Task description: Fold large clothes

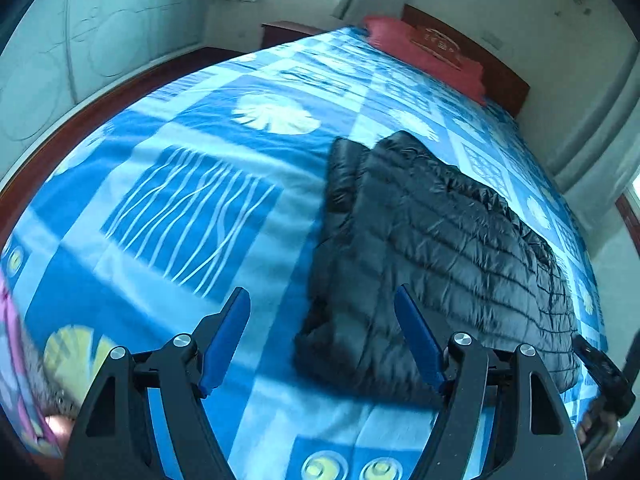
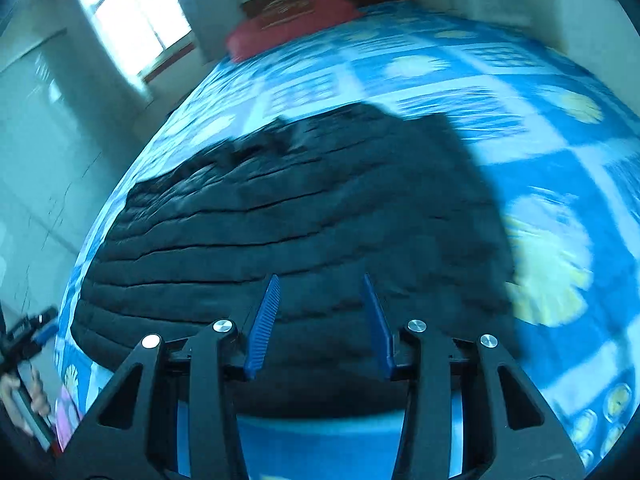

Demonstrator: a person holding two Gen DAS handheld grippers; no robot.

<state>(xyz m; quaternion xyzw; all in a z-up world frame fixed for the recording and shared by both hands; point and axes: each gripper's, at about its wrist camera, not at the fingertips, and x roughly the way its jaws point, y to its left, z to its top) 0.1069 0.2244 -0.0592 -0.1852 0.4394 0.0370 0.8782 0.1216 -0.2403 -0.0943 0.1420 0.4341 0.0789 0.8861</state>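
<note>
Black puffer jacket (image 1: pixel 432 248) lies folded into a thick bundle on the bed (image 1: pixel 192 200), on the blue patterned sheet — mostly ahead of and to the right of the left gripper (image 1: pixel 322 336), its near edge running between the two fingers. Left fingers (image 1: pixel 226 336) spread wide, nothing between the pads, held above the sheet and not touching the jacket. Right gripper (image 2: pixel 320 324) sits over the jacket's near edge; jacket fills the view straight ahead of its fingers (image 2: pixel 264 328) and off to their left. Right fingers apart, narrower gap than the left, no fabric pinched between them — picture is motion-blurred, so contact with the jacket surface can't be told. Red pillow (image 1: pixel 424 54) at the headboard, far beyond the fingers. Each wrist view catches the other gripper at its edge, with a hand (image 2: pixel 24 396) on the handle.
</note>
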